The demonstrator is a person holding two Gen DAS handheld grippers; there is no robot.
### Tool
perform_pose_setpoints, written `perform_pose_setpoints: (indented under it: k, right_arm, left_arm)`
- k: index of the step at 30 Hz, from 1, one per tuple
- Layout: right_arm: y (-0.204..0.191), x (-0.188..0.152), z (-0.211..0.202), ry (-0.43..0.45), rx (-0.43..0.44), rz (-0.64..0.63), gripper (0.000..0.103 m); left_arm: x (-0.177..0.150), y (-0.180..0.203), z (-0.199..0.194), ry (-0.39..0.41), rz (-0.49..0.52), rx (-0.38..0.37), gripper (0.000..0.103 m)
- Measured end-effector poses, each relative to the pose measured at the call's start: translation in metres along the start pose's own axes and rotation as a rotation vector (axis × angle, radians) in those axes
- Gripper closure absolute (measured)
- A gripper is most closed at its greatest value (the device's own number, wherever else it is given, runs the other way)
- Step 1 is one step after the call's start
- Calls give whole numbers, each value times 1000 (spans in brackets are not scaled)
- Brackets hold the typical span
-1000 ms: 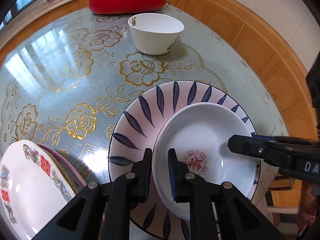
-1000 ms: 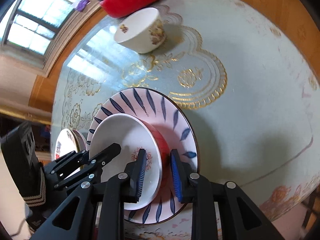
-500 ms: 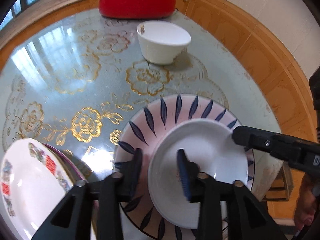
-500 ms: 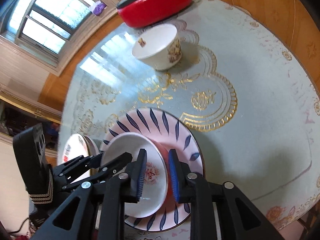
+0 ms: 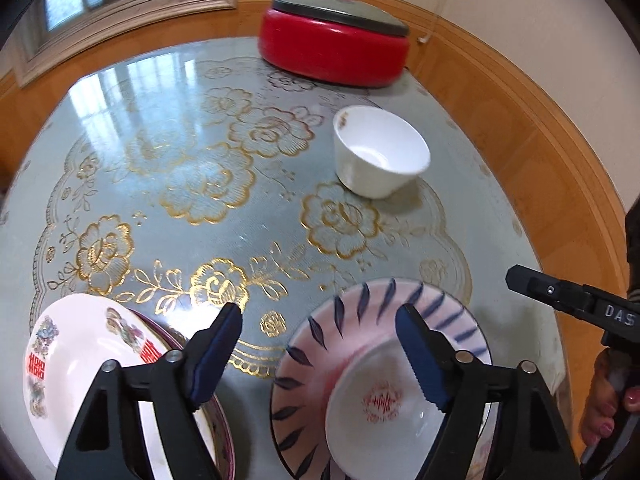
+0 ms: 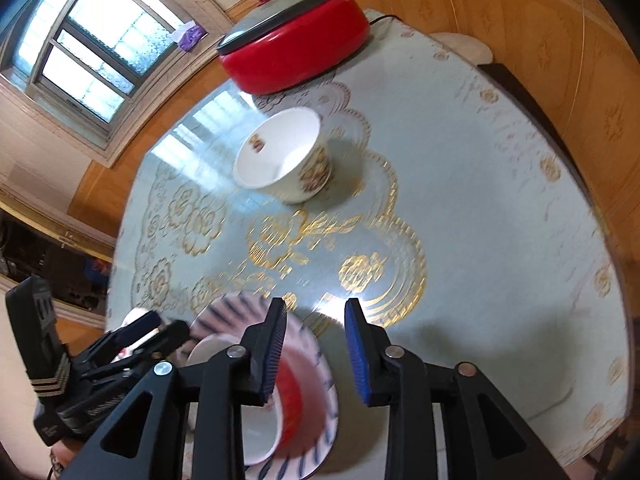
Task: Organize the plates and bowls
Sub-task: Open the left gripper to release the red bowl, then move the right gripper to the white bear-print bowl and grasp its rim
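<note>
A red-sided bowl [image 5: 380,412] with a white inside and a red emblem sits on a pink plate with blue leaf strokes [image 5: 320,360] near the table's front edge; both show in the right wrist view, bowl [image 6: 260,432] on plate [image 6: 312,392]. My left gripper [image 5: 320,344] is open and empty above them. My right gripper [image 6: 316,344] is open and empty, raised beside the bowl. A white bowl with a floral print [image 5: 380,152] stands apart farther back, also in the right wrist view [image 6: 284,156]. A white plate with red characters [image 5: 80,368] lies on another plate at the left.
A red electric cooker with a grey lid [image 5: 334,42] stands at the table's far edge [image 6: 296,36]. The round table carries a pale blue cloth with gold flowers [image 5: 200,184]. Wood panelled walls and a window surround it.
Both grippers opened, let go of the red-sided bowl, and pulled back and up. The bowl now rests on the striped plate.
</note>
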State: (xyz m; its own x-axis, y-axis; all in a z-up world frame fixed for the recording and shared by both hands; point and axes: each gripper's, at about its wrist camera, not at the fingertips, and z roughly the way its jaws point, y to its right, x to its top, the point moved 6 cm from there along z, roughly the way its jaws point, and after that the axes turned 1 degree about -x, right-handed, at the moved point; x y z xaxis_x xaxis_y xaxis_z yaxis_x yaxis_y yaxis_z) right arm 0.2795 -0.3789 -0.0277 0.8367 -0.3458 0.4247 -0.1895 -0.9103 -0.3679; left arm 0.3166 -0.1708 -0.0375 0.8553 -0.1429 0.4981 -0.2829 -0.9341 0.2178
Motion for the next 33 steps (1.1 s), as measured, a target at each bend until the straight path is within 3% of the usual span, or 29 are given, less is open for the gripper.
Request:
perform_pose_setpoints:
  k: [3, 11, 20, 33]
  right_arm:
    - [5, 19, 3, 8, -40, -39, 72]
    - [9, 59, 25, 2, -142, -151, 70]
    - [0, 96, 52, -33, -138, -205, 70]
    - [-14, 131, 93, -76, -101, -167, 69]
  left_arm:
    - [8, -6, 0, 12, -35, 13, 16]
    - [19, -15, 9, 7, -87, 55, 16]
    - [38, -20, 14, 18, -128, 77, 16]
    - [56, -28, 26, 7, -121, 129, 16]
